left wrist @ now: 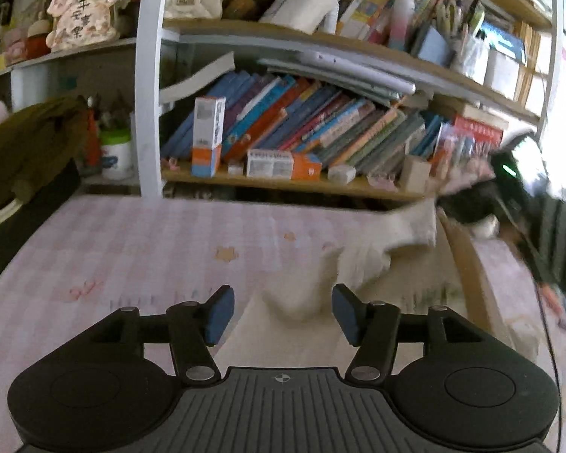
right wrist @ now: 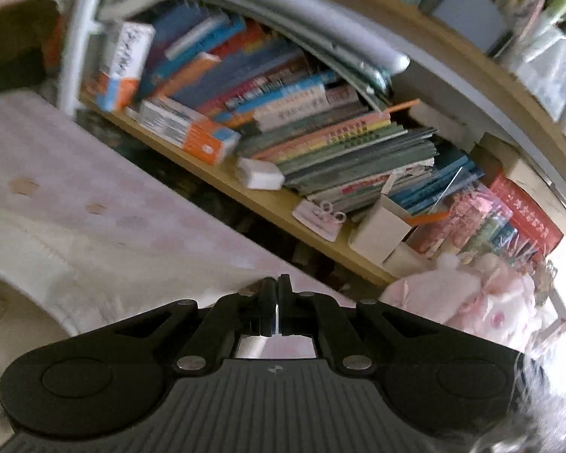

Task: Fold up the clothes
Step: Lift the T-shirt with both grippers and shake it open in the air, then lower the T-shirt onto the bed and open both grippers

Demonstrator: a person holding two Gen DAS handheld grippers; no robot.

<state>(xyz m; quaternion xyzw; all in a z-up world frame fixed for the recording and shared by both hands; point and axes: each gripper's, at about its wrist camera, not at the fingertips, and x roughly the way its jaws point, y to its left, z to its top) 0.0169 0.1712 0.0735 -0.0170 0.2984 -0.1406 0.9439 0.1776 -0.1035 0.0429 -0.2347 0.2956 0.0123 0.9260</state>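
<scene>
Left wrist view: we are looking across a bed [left wrist: 113, 249] covered in a pink checked sheet, with a bookshelf [left wrist: 283, 185] running along its far side. We are noting rows of leaning books [left wrist: 320, 124] on the lower shelf and small orange-and-white boxes [left wrist: 283, 164] standing in front of them.

We are seeing the garment [left wrist: 362, 264], a pale cream cloth, lying rumpled on the sheet ahead and to the right, one end lifting towards a blurred dark shape at the right edge; what that shape is we cannot tell.

We are recording the left gripper [left wrist: 283, 311] with its jaws standing apart, blue pads [left wrist: 220, 311] showing, and cream cloth lying on the sheet in the gap without either pad pressing on it.

Right wrist view is showing the right gripper [right wrist: 275, 302] with jaws together and nothing visible between them. We are seeing the garment at its left, and a pink plush toy [right wrist: 471, 298] at its right.
</scene>
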